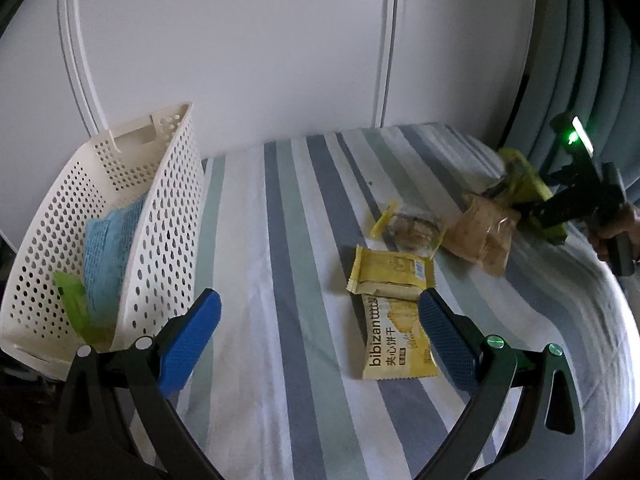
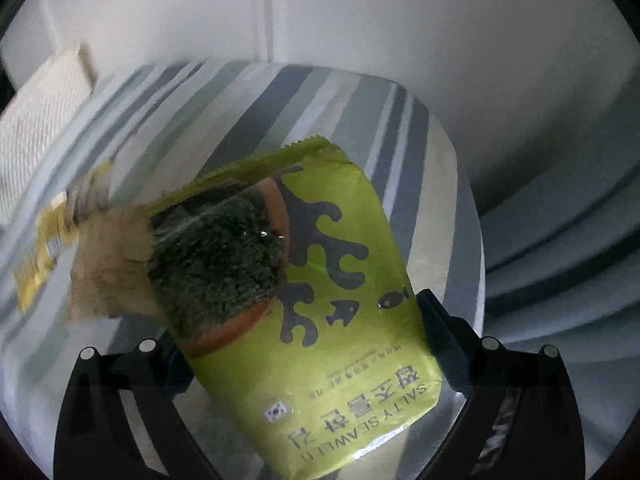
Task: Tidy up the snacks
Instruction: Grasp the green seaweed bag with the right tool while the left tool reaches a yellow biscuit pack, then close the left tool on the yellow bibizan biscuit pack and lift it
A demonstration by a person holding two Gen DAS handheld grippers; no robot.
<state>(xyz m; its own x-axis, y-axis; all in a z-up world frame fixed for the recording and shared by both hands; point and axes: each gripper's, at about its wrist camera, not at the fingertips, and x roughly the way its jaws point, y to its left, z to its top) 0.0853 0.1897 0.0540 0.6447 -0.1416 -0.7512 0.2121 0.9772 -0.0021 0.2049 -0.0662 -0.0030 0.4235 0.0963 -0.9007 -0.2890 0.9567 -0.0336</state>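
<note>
— Right wrist view first: what do you have there?

— My right gripper point(image 2: 304, 344) is clamped on a green seaweed packet point(image 2: 320, 300), held above the striped cloth point(image 2: 352, 100) near its far right corner. From the left wrist camera I see that gripper point(image 1: 532, 208) with the packet point(image 1: 524, 184) just beside a tan snack bag point(image 1: 480, 232).

— And your left one?

— My left gripper point(image 1: 320, 332) hangs with its blue pads point(image 1: 188, 340) spread wide and nothing between them. Two yellow biscuit packs point(image 1: 394, 308) lie near the middle of the cloth, one partly over the other, with a clear cookie pack point(image 1: 412, 228) behind them. At the left edge stands a white perforated basket point(image 1: 160, 216) with a blue packet point(image 1: 108, 256) and a green one point(image 1: 76, 300) inside
</note>
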